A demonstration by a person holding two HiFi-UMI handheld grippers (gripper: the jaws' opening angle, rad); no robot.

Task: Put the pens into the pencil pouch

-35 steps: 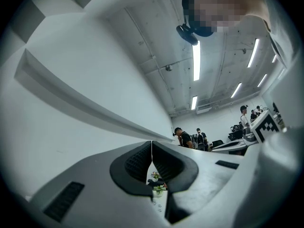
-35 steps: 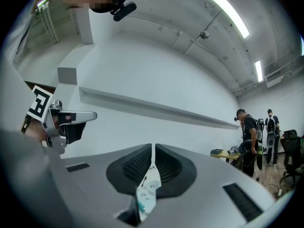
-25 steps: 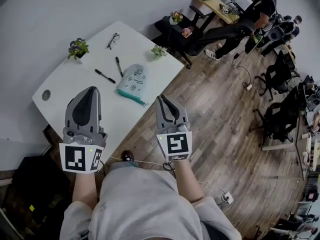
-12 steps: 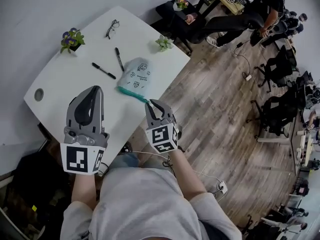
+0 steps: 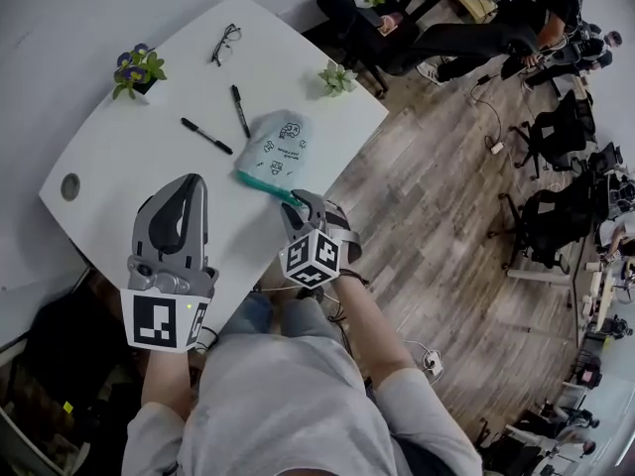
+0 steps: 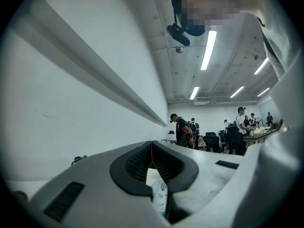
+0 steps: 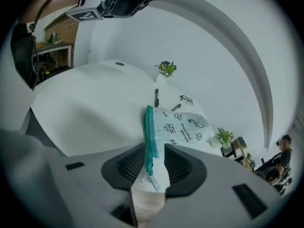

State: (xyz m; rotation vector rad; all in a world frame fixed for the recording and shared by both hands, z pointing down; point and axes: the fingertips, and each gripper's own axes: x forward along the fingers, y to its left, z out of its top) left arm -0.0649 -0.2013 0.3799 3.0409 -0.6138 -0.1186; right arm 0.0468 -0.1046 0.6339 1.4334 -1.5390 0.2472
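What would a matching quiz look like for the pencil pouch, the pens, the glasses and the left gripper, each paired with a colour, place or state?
Things:
1. pencil pouch
2. pens
3. glasses
4. left gripper

Descriptions:
A. black, lying on the table left of the pouch in the head view
B. jaws shut, holding nothing
C. pale with a teal zipper edge
D. beyond the pens, near the table's far edge

Pairs: 1-C, 2-A, 3-D, 4-B

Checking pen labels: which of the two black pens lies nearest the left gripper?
The slanted black pen further left, on the purple-flowered plant side; the other black pen lies nearer the spectacles.
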